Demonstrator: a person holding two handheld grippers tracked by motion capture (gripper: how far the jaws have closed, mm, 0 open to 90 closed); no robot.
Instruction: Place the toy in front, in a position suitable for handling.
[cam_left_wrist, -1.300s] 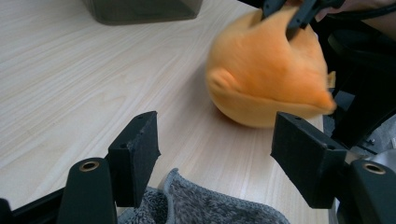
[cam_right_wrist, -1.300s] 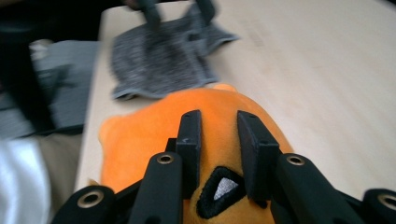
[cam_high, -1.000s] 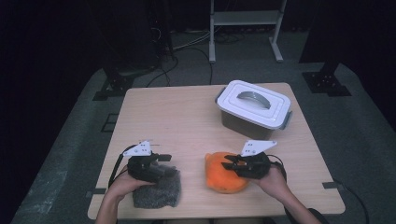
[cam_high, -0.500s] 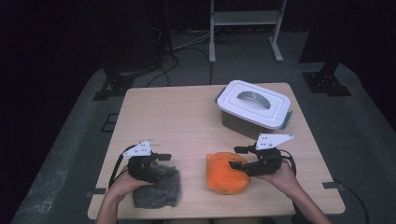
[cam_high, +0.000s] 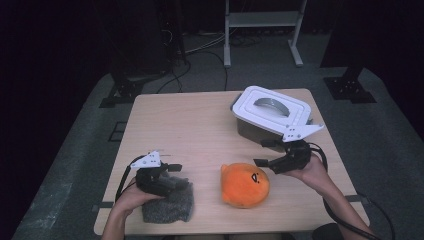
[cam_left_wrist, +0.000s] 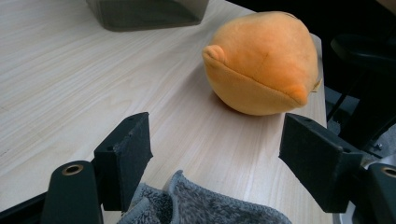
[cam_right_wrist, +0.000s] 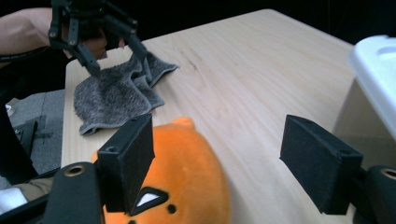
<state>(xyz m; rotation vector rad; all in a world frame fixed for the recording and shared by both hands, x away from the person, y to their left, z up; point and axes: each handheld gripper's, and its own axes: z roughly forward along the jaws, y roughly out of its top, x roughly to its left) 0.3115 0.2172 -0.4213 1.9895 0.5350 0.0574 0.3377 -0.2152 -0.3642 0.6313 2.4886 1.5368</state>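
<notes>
The right gripper (cam_high: 268, 153) has just been opening its jaws; they stand apart and empty, just beside the orange plush toy (cam_high: 245, 184) on the table (cam_high: 190, 125). The left gripper (cam_high: 176, 171), its jaws apart and widening, hovers over the grey cloth (cam_high: 170, 207), partly hiding it.

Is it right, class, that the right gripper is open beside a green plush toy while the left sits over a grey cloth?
Not quite: the plush toy is orange, as the high view shows. The right gripper is open beside it, and the left gripper sits over the grey cloth.
</notes>
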